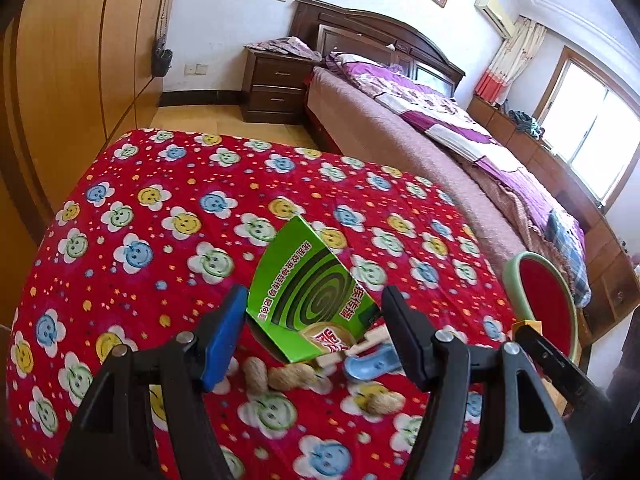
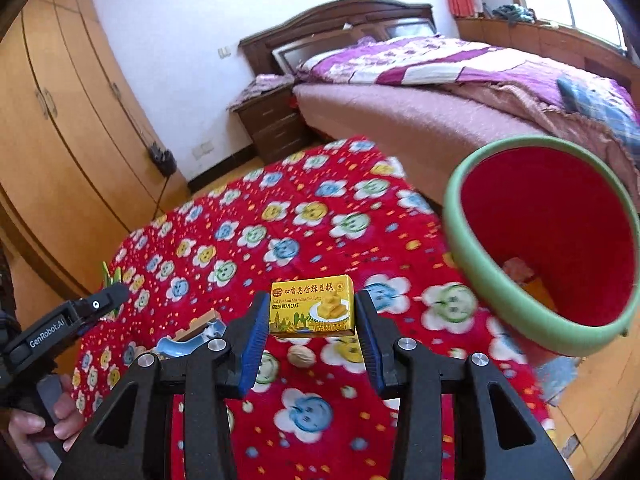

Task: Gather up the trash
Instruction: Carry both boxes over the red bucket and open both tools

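Note:
A green mosquito-coil box (image 1: 304, 280) sits tilted between the fingers of my left gripper (image 1: 316, 300), which is shut on it above the red flowered cloth (image 1: 160, 208). My right gripper (image 2: 311, 304) is shut on a small yellow green bean cake box (image 2: 312, 306), held just over the cloth. To its right stands the trash bin, red inside with a green rim (image 2: 472, 264), and it also shows at the right of the left wrist view, the rim (image 1: 510, 276) beside the table. The left gripper (image 2: 114, 296) appears at the left of the right wrist view, a green corner poking out behind it.
Peanuts (image 1: 288, 376), a walnut (image 2: 302, 356), a blue plastic piece (image 1: 372, 364) and a wooden stick (image 1: 370, 342) lie on the cloth near me. Beyond the table are a bed (image 2: 460, 92), a nightstand (image 1: 276, 88) and a wardrobe (image 1: 72, 80). A hand (image 2: 36, 424) grips the left tool.

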`<control>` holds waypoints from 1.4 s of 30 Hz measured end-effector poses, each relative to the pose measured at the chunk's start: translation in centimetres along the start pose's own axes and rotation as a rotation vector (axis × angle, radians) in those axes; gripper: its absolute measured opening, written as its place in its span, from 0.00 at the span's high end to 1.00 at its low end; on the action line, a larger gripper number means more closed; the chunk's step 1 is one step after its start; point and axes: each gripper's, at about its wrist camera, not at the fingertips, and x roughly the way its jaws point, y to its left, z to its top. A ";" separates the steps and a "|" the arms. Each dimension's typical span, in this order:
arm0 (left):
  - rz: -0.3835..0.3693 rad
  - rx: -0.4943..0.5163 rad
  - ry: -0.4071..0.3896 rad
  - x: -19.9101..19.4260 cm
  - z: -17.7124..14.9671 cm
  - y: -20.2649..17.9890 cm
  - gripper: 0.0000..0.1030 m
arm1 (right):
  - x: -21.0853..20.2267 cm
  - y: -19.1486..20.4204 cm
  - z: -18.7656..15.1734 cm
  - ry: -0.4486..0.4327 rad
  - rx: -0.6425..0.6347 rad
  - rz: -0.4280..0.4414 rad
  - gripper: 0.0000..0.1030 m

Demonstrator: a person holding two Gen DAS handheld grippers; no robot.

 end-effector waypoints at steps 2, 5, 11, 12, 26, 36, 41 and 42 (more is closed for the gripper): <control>-0.013 0.009 -0.002 -0.5 -0.3 -0.9 0.33 | -1.3 -0.8 0.1 -0.028 0.009 -0.004 0.58; -0.039 0.020 0.004 -1.0 -0.6 -2.1 0.33 | -2.6 -2.0 0.2 -0.056 0.027 -0.006 0.58; -0.075 0.057 0.022 -1.4 -1.2 -4.8 0.33 | -4.9 -4.6 0.2 -0.103 0.072 -0.015 0.58; -0.084 0.063 0.026 -1.4 -1.3 -5.3 0.33 | -5.2 -5.1 0.1 -0.111 0.080 -0.018 0.58; -0.149 0.165 0.077 0.0 -2.5 -12.2 0.33 | -8.2 -11.7 -0.5 -0.173 0.193 -0.060 0.58; -0.192 0.220 0.108 1.6 -3.3 -15.1 0.33 | -7.7 -15.4 -0.2 -0.186 0.246 -0.126 0.58; -0.205 0.242 0.124 2.3 -3.7 -16.2 0.33 | -6.9 -17.0 -0.3 -0.177 0.271 -0.146 0.57; -0.210 0.248 0.125 2.5 -3.7 -16.6 0.33 | -6.9 -17.1 -0.3 -0.178 0.272 -0.145 0.57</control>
